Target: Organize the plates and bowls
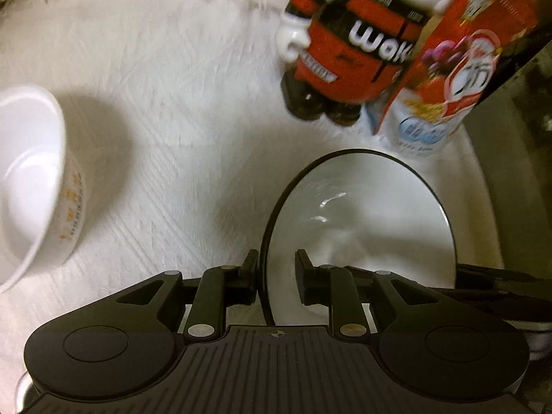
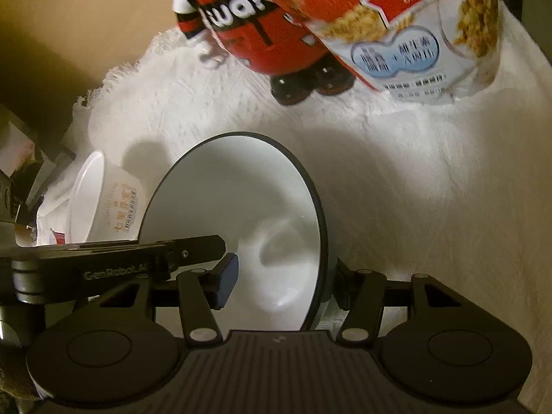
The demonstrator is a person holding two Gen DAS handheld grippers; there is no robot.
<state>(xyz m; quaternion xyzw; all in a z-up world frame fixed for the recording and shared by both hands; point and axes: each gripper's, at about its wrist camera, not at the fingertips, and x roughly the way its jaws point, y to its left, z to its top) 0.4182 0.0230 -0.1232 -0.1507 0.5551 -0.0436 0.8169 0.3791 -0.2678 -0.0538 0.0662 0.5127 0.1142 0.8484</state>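
While both jaws straddle its rim, bowl (image 1: 362,207) tilts.

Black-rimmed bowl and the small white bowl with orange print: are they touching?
Apart. The left wrist view shows bare white cloth between the small printed bowl and the black-rimmed bowl, which sits between the left gripper fingers.

bowl (image 1: 362,227) on cloth (image 1: 172,120) | bottle (image 1: 348,48), bag (image 1: 459,69) behind
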